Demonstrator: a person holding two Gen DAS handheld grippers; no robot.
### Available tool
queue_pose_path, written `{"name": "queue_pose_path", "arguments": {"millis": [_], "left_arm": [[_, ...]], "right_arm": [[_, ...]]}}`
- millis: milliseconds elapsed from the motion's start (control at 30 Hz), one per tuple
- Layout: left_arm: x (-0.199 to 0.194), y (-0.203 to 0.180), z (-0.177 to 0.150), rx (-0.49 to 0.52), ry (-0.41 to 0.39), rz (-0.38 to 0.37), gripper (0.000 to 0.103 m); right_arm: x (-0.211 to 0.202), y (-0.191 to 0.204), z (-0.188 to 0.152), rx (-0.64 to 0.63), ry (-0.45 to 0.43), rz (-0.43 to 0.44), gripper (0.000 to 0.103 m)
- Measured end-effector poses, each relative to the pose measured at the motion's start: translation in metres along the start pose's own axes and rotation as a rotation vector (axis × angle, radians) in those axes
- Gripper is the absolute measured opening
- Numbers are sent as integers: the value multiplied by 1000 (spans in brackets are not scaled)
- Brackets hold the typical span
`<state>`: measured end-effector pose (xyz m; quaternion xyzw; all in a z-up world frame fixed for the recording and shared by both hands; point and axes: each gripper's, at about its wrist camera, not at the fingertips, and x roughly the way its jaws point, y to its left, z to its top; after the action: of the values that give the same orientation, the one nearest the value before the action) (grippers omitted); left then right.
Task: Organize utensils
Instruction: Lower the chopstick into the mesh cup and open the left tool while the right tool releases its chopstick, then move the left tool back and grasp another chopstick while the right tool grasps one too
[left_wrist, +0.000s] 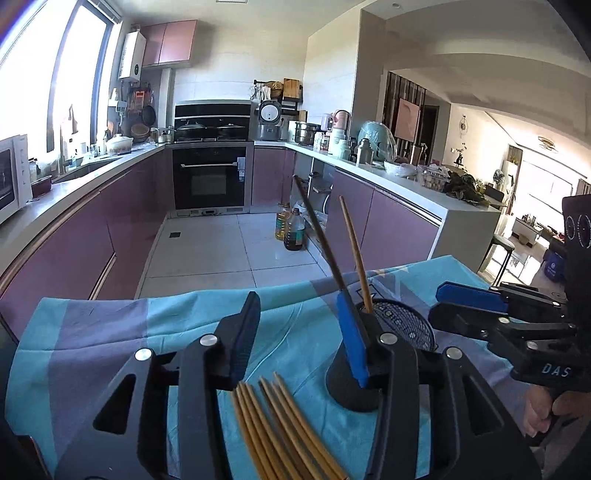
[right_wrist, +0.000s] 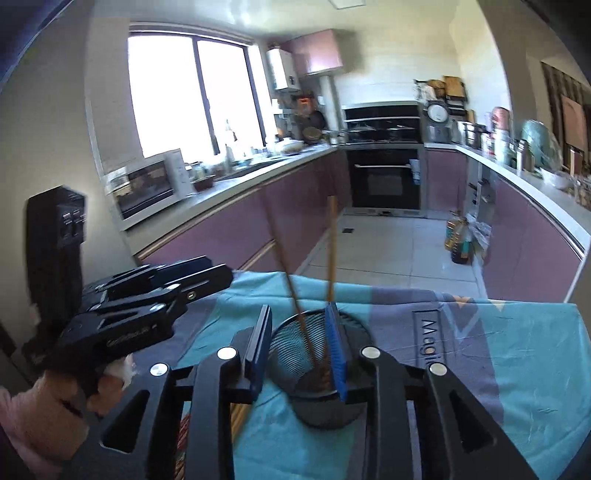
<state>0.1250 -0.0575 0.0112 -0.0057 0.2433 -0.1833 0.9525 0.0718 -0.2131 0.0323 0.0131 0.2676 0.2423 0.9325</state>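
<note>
A black mesh utensil holder (left_wrist: 404, 325) stands on a blue cloth-covered table (left_wrist: 110, 332). A dark chopstick (left_wrist: 317, 229) and a light bamboo chopstick (left_wrist: 354, 251) stand in it. Several bamboo chopsticks (left_wrist: 280, 432) lie on the cloth in front of my left gripper (left_wrist: 299, 339), which is open and empty above them. My right gripper (right_wrist: 299, 350) is open, its fingers either side of the holder (right_wrist: 295, 350) and the two upright chopsticks (right_wrist: 330, 251). The right gripper also shows in the left wrist view (left_wrist: 480, 306), beside the holder.
Beyond the table's far edge is a tiled floor with oil bottles (left_wrist: 291, 229). Purple kitchen cabinets (left_wrist: 92, 229) and cluttered counters run along both sides, with an oven (left_wrist: 210, 177) at the back. A microwave (right_wrist: 144, 188) sits on the left counter.
</note>
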Motion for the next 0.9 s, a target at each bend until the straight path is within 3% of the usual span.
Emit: {"name": "queue_pose_path", "arguments": {"millis": [167, 300, 467, 633, 900], "left_arm": [[-21, 28, -46, 15, 82, 27, 43], [-16, 46, -85, 6, 193, 53, 43], [-4, 64, -121, -56, 300, 63, 44], [1, 62, -128, -51, 335, 96, 51], [18, 54, -128, -60, 396, 102, 46]], "right_arm": [[16, 25, -33, -18, 136, 93, 30], [47, 31, -58, 13, 257, 101, 30], [72, 36, -73, 26, 332, 96, 30], [86, 40, -77, 34, 362, 59, 30], [99, 46, -75, 10, 377, 19, 29]]}}
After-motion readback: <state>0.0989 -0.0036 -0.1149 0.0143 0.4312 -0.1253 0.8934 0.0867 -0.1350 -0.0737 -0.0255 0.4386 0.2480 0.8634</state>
